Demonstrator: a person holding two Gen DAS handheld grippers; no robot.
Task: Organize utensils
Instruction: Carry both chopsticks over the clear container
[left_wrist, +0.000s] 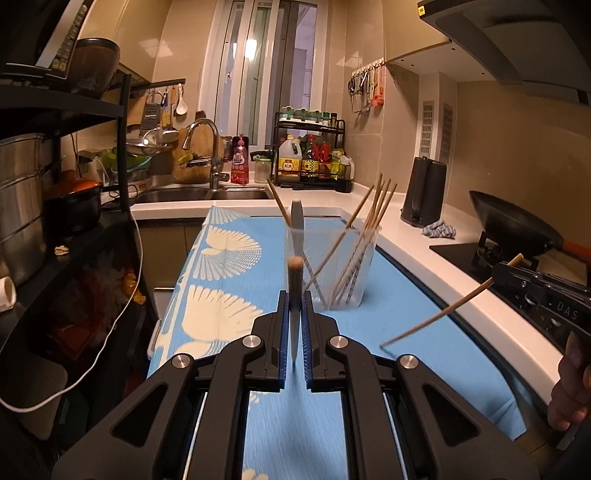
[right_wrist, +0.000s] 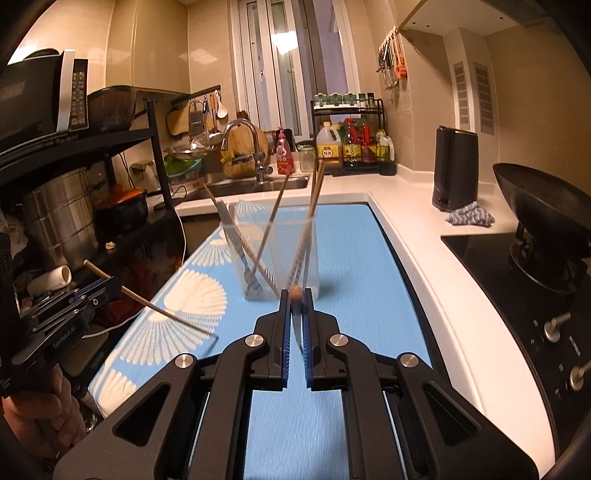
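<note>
While both hands stood above the mat:
Mat (left_wrist: 229, 280): blue, shell-patterned, covered the counter.
Clear cup (left_wrist: 332, 266): upright on mat, held chopsticks (left_wrist: 373, 218).
Left gripper (left_wrist: 295, 295): pinched one chopstick (right_wrist: 166, 314).
Right gripper (right_wrist: 295, 295): pinched another chopstick (left_wrist: 443, 314).

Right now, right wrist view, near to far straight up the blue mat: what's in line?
right gripper shut on a chopstick → clear cup of chopsticks → sink → faucet → window.

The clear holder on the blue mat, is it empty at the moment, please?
No, the clear holder already has several wooden chopsticks standing in it, leaning against its rim.
</note>
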